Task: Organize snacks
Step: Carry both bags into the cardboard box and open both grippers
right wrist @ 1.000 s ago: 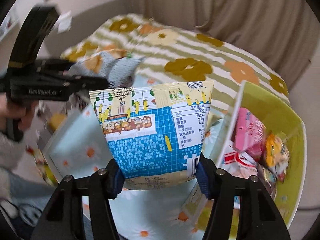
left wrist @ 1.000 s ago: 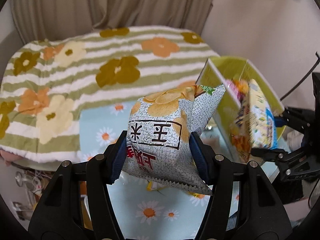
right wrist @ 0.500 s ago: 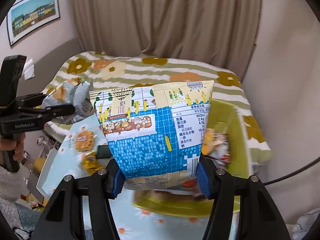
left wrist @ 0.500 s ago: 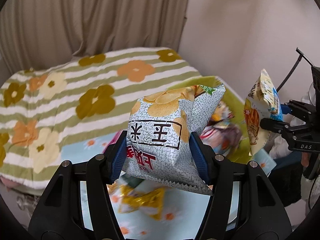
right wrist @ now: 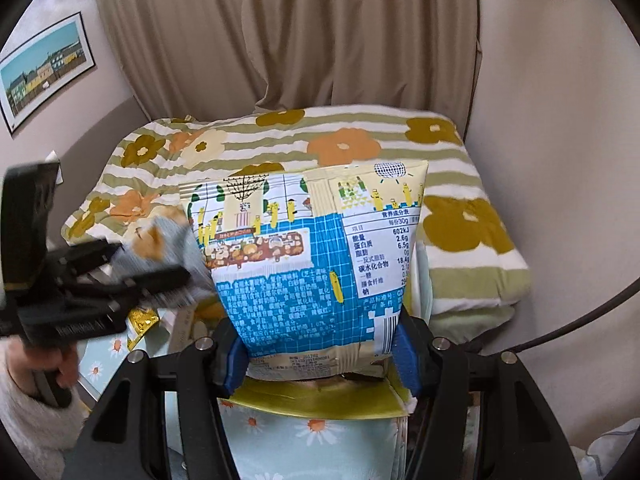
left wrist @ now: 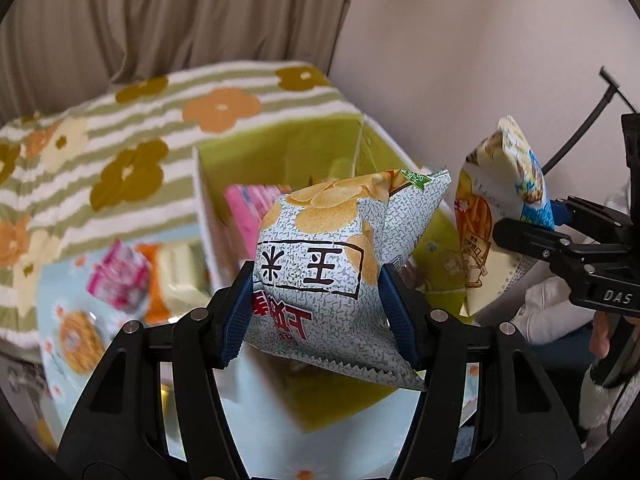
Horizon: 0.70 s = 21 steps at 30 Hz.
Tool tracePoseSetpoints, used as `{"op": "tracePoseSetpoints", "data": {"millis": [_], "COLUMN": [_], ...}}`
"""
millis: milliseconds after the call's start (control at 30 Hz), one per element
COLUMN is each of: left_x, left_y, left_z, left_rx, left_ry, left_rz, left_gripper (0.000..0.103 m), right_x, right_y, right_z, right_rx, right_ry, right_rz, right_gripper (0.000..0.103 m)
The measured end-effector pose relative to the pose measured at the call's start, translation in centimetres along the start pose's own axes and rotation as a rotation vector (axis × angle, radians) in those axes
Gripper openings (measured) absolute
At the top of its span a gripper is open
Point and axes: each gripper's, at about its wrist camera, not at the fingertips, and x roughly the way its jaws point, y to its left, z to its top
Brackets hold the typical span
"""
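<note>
The left gripper (left wrist: 320, 312) is clamped on a grey crinkly chip bag (left wrist: 324, 264), the right gripper (right wrist: 320, 354) on a blue-and-cream corn-snack bag (right wrist: 312, 264); both hang above the lime-green box (left wrist: 280, 160), likely for dropping in

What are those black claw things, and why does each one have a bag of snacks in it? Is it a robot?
Not a robot. A person holds a grabbing tool in each hand, and each tool has a small camera looking along its two fingers. That gives two pictures.

In the left camera's picture, the left hand-held gripper squeezes a grey chip bag. Off to the right you see the other tool with its own bag.

In the right camera's picture, the right hand-held gripper squeezes a blue and yellow snack bag.

Below both is a green box with some snacks already in it, like a pink packet. It sits on a daisy cloth, where a few more packets lie. Behind is a flowery blanket.
</note>
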Motion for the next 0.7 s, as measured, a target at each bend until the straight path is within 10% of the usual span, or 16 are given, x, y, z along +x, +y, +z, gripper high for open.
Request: {"op": "tracePoseSetpoints", "data": {"millis": [167,267,700], "left_x": [2.6,3.4,-0.1], "left_y": [-1.7,-2.2,-1.4], "left_z": [-1.8,-2.5,-3.3], "left_rx": [-0.067,-0.068,-0.159], "left_ry": [0.057,0.093,0.03], "left_rz": [0.023,0.063,0.141], "left_gripper": [0.064,0.103,0.103], "right_x": [1.8,2.1,1.4], "right_y": [-1.5,-2.0,-2.4], "right_z": [-1.0,-1.5,-0.6], "right_rx": [-0.016,-0.021,-0.018], "right_ry": [0.051,0.054,0.047], "right_rz": [0.012,0.029,0.113], "right_gripper": [0.056,0.056,0.056]}}
